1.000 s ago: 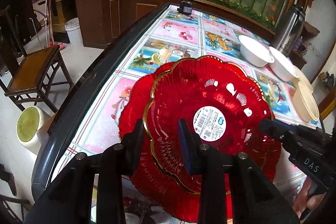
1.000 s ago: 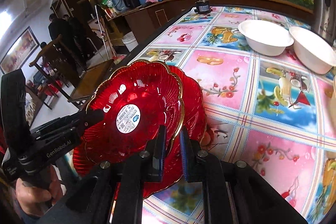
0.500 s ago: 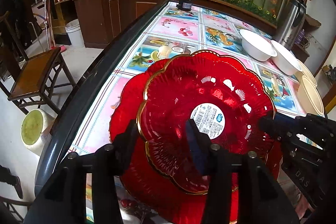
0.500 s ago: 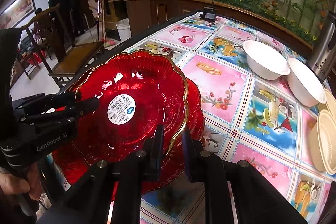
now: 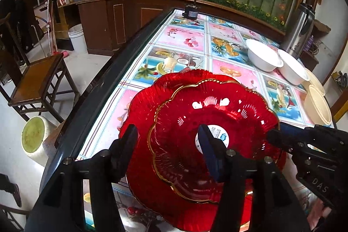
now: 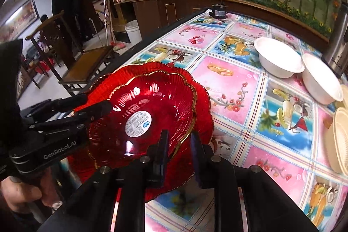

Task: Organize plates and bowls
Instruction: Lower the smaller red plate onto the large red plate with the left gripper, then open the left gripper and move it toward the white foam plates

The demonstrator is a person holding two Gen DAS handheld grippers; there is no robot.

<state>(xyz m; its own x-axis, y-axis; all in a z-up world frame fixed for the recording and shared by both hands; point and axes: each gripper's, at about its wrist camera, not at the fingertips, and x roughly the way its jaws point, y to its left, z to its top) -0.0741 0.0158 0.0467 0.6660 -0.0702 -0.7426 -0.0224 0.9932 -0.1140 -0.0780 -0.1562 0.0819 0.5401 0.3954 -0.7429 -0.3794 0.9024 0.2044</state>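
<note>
Top red plate (image 5: pixel 208 129) sits nested on the lower red plate (image 5: pixel 139 114) at desk (image 6: pixel 235 88) 7 o'clock edge. Left gripper (image 5: pixel 167 145) fingers spread, just been opening, straddling its rim (no contact). Right gripper (image 6: pixel 178 142) fingers have been easing apart, rim between them.

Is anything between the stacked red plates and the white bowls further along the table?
Nothing visible: only bare patterned tablecloth lies between the red plates and the white bowls.
</note>
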